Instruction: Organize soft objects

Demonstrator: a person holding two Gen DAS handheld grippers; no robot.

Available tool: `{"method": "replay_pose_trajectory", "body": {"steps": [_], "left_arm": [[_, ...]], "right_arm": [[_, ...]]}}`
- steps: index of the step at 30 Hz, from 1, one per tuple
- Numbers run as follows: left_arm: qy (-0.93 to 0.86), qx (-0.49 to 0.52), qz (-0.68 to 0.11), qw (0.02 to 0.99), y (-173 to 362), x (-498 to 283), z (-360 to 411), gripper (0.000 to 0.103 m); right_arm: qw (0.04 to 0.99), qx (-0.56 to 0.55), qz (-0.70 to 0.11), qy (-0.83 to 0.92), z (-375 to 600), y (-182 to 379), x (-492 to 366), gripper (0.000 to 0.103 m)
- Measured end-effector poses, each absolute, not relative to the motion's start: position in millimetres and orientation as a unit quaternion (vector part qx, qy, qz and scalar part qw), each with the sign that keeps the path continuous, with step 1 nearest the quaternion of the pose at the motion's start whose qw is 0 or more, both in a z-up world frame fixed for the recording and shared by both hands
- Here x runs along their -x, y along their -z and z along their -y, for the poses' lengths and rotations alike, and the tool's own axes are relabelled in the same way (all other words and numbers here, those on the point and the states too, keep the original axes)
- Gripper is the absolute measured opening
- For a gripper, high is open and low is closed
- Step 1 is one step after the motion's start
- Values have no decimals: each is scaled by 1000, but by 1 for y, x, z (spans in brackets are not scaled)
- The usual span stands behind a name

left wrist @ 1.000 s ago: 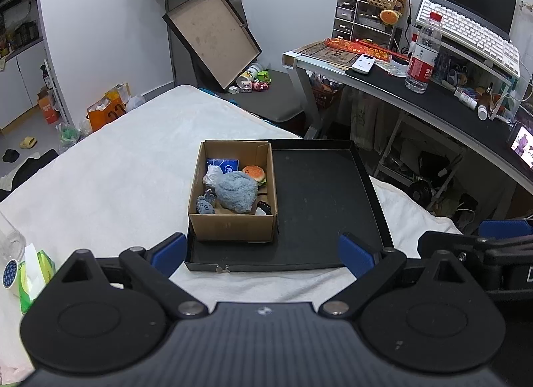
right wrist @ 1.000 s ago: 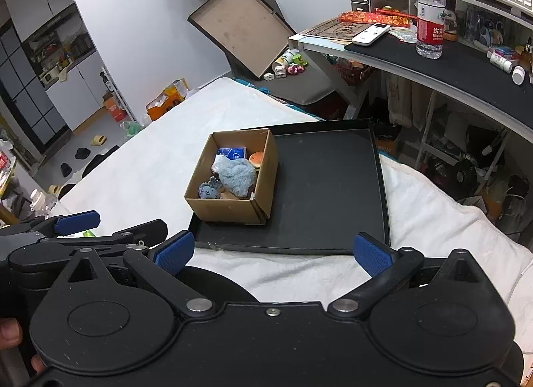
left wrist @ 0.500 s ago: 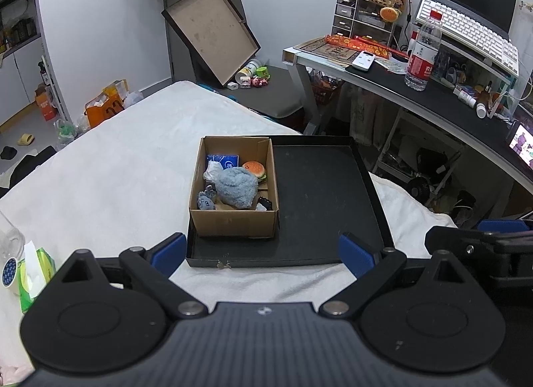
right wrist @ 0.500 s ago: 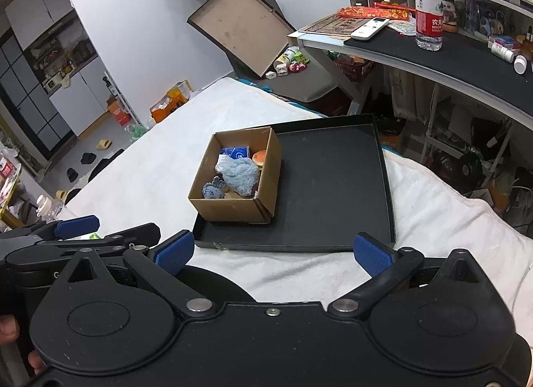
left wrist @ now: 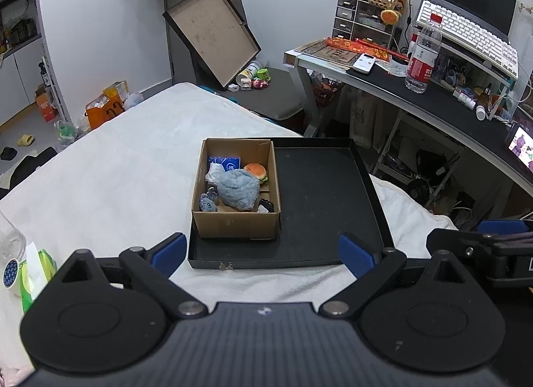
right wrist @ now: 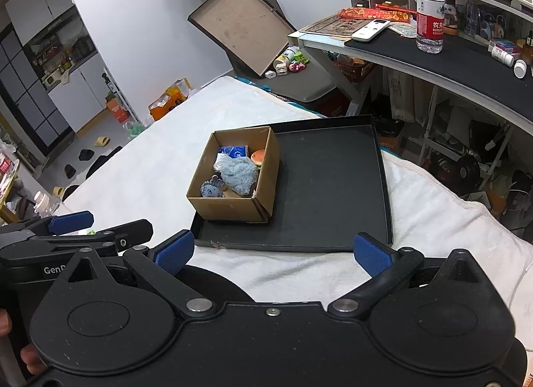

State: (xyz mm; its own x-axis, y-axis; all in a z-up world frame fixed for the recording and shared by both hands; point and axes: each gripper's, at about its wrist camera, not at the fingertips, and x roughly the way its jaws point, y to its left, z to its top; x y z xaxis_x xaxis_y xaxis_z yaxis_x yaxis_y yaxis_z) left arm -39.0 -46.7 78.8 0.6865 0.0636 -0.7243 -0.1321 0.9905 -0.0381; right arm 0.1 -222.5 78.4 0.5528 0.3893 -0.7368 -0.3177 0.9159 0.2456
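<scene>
on the white bed, a fluffy grey-blue plush [left wrist: 238,191] fills the box [left wrist: 237,223]; both grippers gape empty.

This is a small bedroom in a home. A bed with a white blanket [left wrist: 126,167] stands beside a cluttered black tabletop [left wrist: 433,100] with a white keyboard [left wrist: 466,37].

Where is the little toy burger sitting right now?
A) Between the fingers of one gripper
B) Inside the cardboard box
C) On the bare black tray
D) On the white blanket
B: the toy burger lies inside the cardboard box, at its far right corner beside the fluffy blue-grey plush; the box itself stands on the black tray.
</scene>
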Motion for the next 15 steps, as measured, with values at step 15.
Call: {"method": "replay_pose_trajectory", "body": {"steps": [15], "left_arm": [[-43, 49, -395, 916, -76, 36, 40, 97]], "right_arm": [[880, -42, -428, -201, 224, -77, 0, 103]]}}
